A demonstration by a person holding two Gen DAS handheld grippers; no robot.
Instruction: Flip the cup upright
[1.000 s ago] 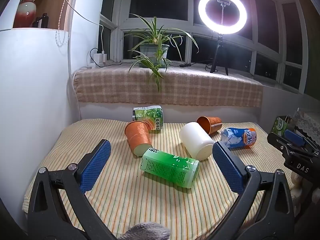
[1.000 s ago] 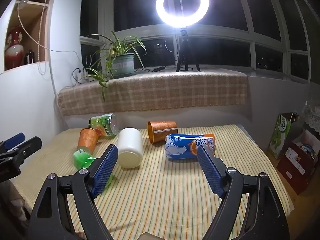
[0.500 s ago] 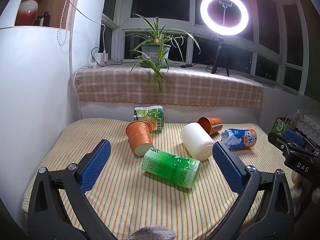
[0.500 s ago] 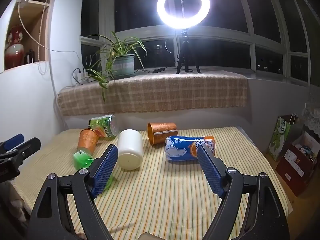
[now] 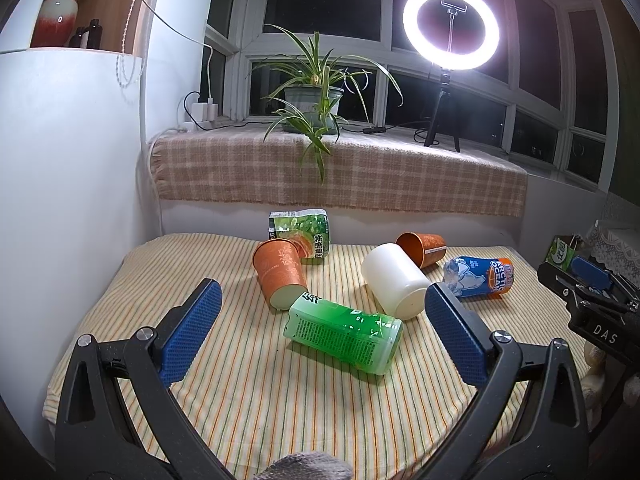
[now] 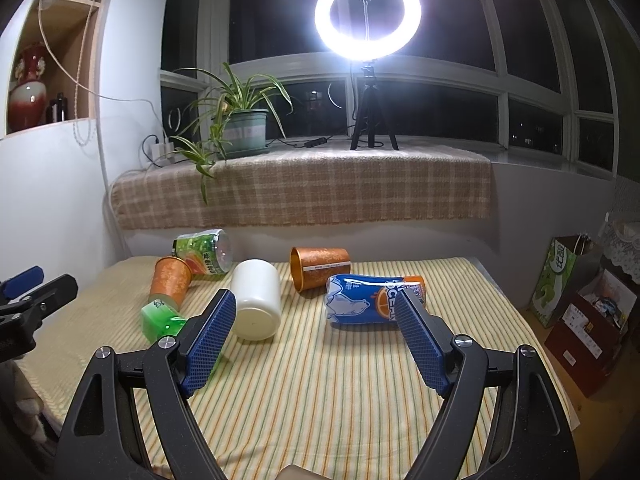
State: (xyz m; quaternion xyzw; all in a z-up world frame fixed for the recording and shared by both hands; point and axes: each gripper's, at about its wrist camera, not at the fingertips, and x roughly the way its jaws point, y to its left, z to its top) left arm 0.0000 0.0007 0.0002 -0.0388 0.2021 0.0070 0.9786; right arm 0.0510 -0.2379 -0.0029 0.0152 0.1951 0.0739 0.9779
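Note:
Several cups lie on their sides on the striped table (image 5: 248, 396): a white cup (image 5: 396, 279) (image 6: 257, 298), an orange paper cup (image 5: 280, 271) (image 6: 170, 280), a copper cup (image 5: 422, 246) (image 6: 320, 267), a green cup (image 5: 344, 330) (image 6: 160, 318), a green tea cup (image 5: 302, 232) (image 6: 204, 254) and a blue-orange can-like cup (image 5: 480, 278) (image 6: 372, 298). My left gripper (image 5: 320, 336) is open and empty, above the green cup. My right gripper (image 6: 314, 340) is open and empty, in front of the white cup and the blue cup.
A checked cloth covers the windowsill (image 6: 304, 188), which carries a potted plant (image 6: 240, 128) and a ring light (image 6: 368, 16). A white wall (image 5: 60, 200) bounds the table's left side. Boxes (image 6: 580, 300) stand on the floor at the right.
Both grippers have drifted slightly; the scene sits a little lower in both views. No cup has moved.

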